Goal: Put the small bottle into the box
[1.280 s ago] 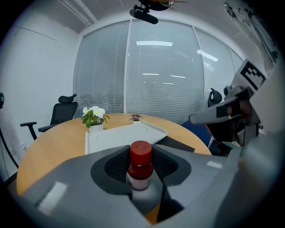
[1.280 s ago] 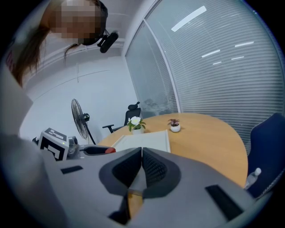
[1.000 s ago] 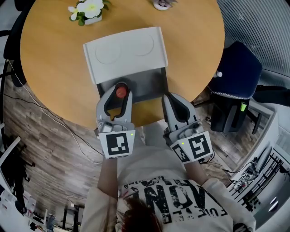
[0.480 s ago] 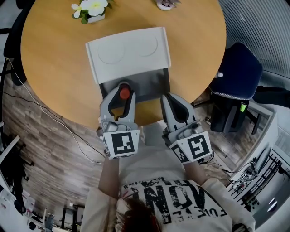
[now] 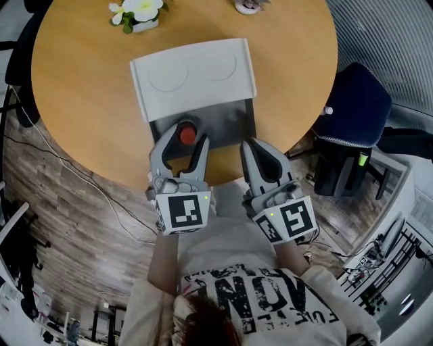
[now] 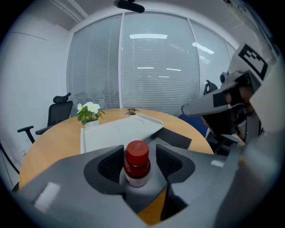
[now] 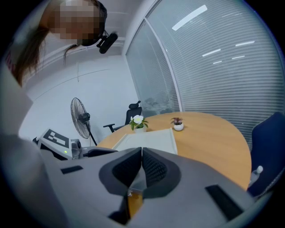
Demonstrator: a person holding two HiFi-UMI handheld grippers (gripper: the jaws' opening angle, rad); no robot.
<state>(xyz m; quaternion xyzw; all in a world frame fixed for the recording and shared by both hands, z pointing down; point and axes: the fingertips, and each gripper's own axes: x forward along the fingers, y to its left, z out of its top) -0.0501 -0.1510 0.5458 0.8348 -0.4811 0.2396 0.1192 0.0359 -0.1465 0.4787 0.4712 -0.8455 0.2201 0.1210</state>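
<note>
One small bottle (image 6: pixel 136 162) upright, cap up | left claw (image 5: pixel 185 139) just opened around it, released | right claw (image 7: pixel 141 155) clenched empty

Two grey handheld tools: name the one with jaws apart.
The left tool, whose jaws have just been opening and stand clear around the small red-capped bottle; the right tool has its jaws shut together.

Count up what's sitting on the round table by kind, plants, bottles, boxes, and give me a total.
Potted plants: 2, the white-flowered plant and the small potted plant
Small bottle, red cap: 1
Box, open: 1
Total: 4
</note>
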